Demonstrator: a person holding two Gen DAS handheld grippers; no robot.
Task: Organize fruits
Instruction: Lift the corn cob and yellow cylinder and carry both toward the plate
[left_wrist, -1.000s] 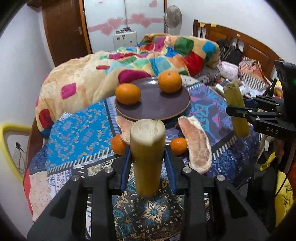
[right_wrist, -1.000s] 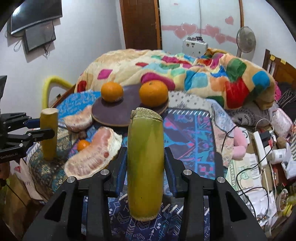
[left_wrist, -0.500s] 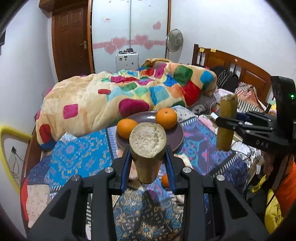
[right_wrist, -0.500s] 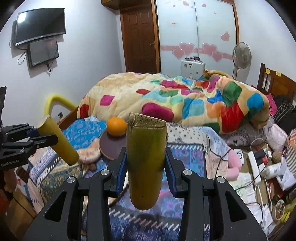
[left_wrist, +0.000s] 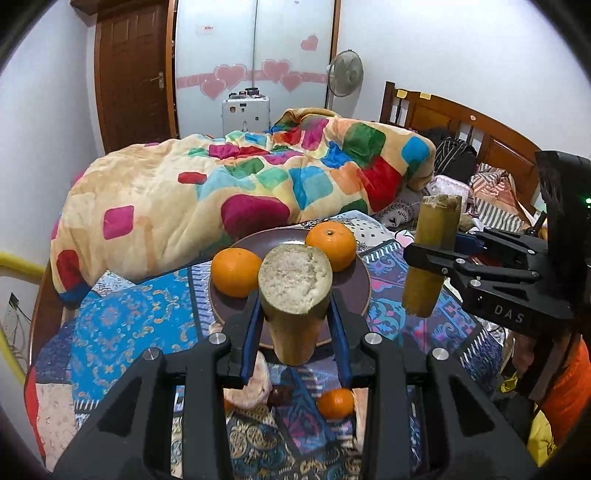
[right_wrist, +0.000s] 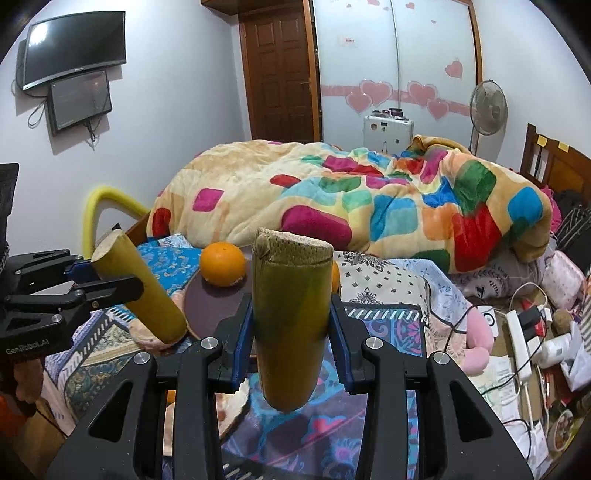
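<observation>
**Two cane pieces held above the worktop, one in each gripper**

Left gripper (left_wrist: 295, 314): jaws narrow, clamped on a short cane piece (left_wrist: 293, 295). The piece is tilted, with its pale, fibrous cut end facing the camera. It is clear of the cloth below.

Right gripper (right_wrist: 291, 325): jaws narrow, clamped on a second cane piece (right_wrist: 290, 317), greenish-yellow and close to upright, its rough cut end on top. It too is off the surface.

Worktop (left_wrist: 125, 321): covered by a patterned blue cloth. A dark round plate (left_wrist: 354, 295) sits on it and carries two oranges, one on the left (left_wrist: 234, 271) and one on the right (left_wrist: 330, 245), set apart from each other. A small orange (left_wrist: 335, 402) lies on the cloth nearer the camera, off the plate, beside a peeled pomelo segment (left_wrist: 251, 384) partly hidden by the left gripper.

Surroundings: a bed with a colourful blanket (right_wrist: 351, 199) stands just behind the worktop. A fan (right_wrist: 487, 107) is by the far wall, and a screen (right_wrist: 74, 46) is mounted on the wall at left.
</observation>
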